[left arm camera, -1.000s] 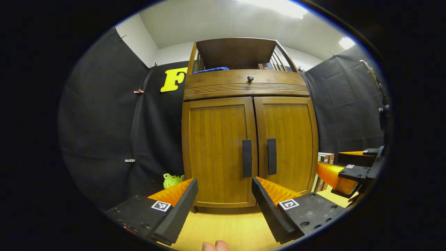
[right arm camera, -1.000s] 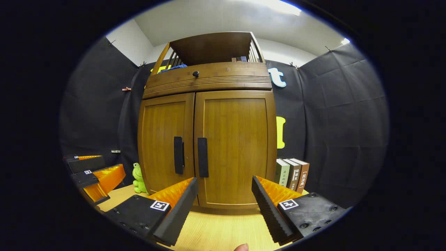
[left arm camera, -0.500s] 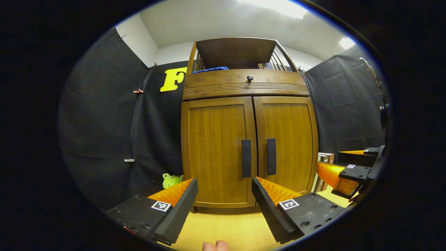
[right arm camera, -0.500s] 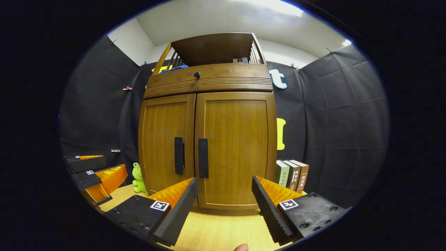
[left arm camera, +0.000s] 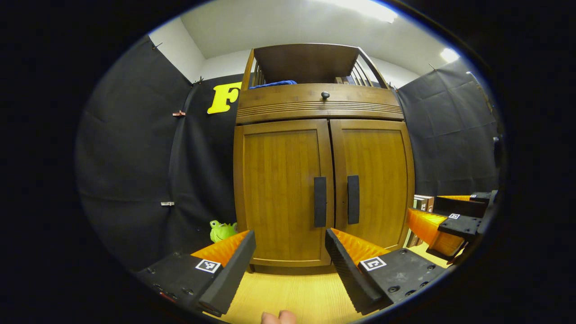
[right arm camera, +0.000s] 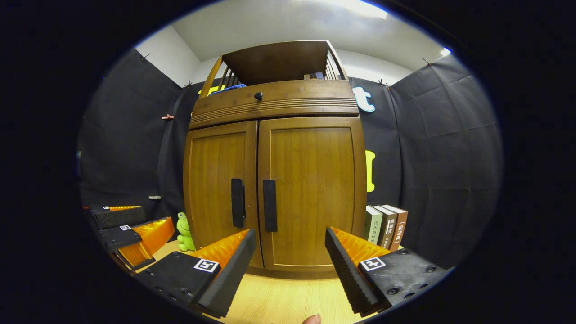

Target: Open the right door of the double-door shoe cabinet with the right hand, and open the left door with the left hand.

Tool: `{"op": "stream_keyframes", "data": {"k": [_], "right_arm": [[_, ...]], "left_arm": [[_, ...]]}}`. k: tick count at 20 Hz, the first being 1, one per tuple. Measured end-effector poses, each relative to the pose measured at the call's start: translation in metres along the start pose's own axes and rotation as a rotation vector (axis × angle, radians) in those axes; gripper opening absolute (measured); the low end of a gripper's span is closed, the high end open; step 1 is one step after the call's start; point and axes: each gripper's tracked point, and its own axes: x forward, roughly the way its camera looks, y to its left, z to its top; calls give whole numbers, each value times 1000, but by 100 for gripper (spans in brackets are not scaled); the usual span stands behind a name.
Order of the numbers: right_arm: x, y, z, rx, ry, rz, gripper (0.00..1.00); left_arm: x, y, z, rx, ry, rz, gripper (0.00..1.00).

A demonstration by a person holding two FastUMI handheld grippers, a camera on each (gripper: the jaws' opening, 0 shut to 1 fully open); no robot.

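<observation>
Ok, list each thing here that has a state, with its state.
Left door: shut.
Right door: shut.
Drawer: shut.
Left gripper: open, empty, short of the doors.
Right gripper: open, empty, short of the doors.
Books: upright beside the cabinet.
Frog toy: upright at the cabinet's left.

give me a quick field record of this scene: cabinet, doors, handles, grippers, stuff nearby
cabinet: wooden shoe cabinet standing on a light wood surface
doors: left door and right door both shut
handles: left handle and right handle, dark vertical bars, side by side at the middle seam, untouched
left gripper: open, short of the cabinet
right gripper: open, short of the cabinet
left of cabinet: green frog toy
right of cabinet: upright books
top shelf: blue cloth
</observation>
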Motion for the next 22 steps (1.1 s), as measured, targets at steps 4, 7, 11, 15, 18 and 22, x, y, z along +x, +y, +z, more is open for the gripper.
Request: {"op": "stream_keyframes", "data": {"k": [4, 7, 11, 15, 18, 22], "right_arm": [[7, 0, -8, -3, 15, -5, 98], [12, 0, -13, -4, 23, -9, 98], [25, 9, -19, -5, 28, 5, 98], [49, 21, -30, 3, 43, 30, 97], [73, 29, -36, -12, 53, 33, 98], [107, 36, -53, -36, 77, 29, 98]], "left_arm": [[-2, 0, 1, 4, -6, -3, 96], [-2, -1, 1, 4, -13, -6, 96], [-4, 0, 0, 8, -14, -6, 96], [-5, 2, 0, 12, -16, -5, 96], [-6, 3, 2, 12, -21, -8, 96], [-8, 4, 0, 10, -24, -11, 96]]}}
